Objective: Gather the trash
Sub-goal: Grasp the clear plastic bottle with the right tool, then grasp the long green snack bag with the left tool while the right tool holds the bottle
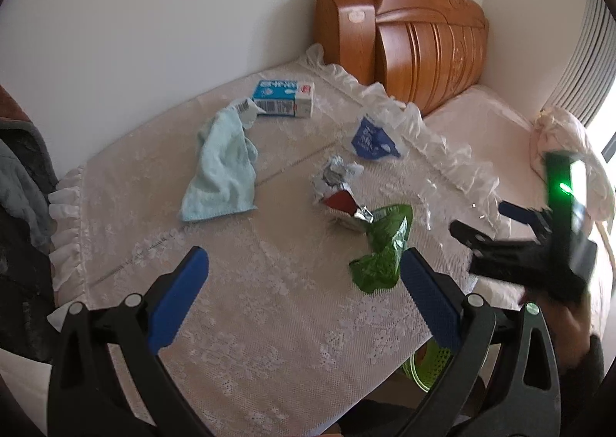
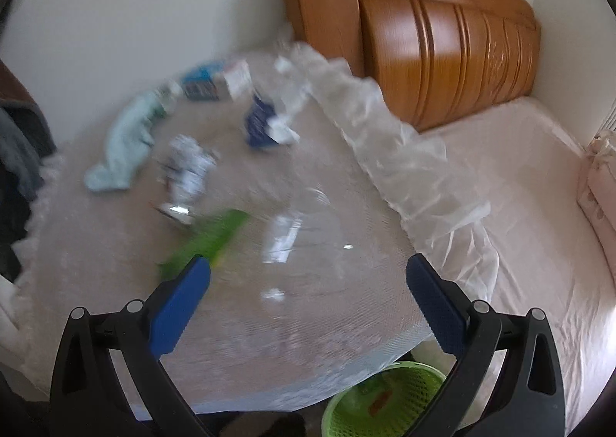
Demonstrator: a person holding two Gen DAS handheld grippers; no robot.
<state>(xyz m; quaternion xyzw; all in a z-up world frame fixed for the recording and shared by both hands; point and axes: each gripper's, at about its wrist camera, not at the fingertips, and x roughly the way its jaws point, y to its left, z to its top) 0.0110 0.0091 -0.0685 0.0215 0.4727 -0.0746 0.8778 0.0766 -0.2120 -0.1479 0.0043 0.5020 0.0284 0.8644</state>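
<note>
Green wrapper (image 1: pixel 385 248) on desk (image 1: pixel 269 321), touching left gripper's (image 1: pixel 304 275) right fingertip, outside the released jaws. Foil wrapper (image 1: pixel 338 194) just beyond. Right gripper (image 2: pixel 308 279) above desk edge, jaws released, holding nothing. Green basket (image 2: pixel 385 398) below.

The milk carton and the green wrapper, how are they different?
The milk carton is a blue and white box lying on its side; the green wrapper is soft and crumpled. The carton sits far back by the wall; the wrapper lies near the jaws. Both rest on the lace-covered table.
</note>
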